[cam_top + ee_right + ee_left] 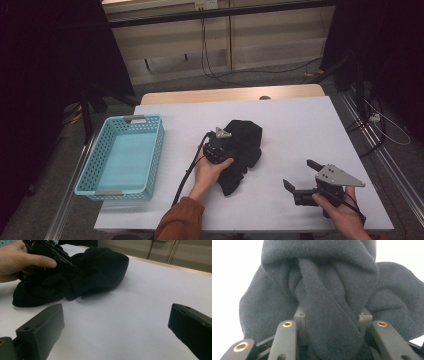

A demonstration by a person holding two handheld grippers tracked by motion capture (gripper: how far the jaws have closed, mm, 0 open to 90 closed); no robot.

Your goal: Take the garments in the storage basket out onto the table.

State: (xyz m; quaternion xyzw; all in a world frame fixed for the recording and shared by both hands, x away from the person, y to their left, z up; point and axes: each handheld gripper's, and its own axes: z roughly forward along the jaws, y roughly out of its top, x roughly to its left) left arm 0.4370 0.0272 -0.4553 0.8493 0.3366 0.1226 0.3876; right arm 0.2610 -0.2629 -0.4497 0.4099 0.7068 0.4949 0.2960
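Note:
A crumpled black cloth (246, 139) lies at the middle of the white table (300, 120). My left gripper (226, 146) pushes into the cloth's near-left side, held by a hand in an orange sleeve. In the left gripper view a thick fold of the cloth (329, 290) fills the gap between the jaws of the left gripper (330, 318), which press on it from both sides. My right gripper (300, 174) stands open over bare table at the front right, apart from the cloth (82, 277). Nothing lies between the jaws of the right gripper (115, 322).
A light blue perforated basket (156, 150) with nothing in it stands at the table's left edge. The wooden table edge (230, 94) runs along the back. Beyond it, cables (210, 60) lie on the floor, with black stands at both sides.

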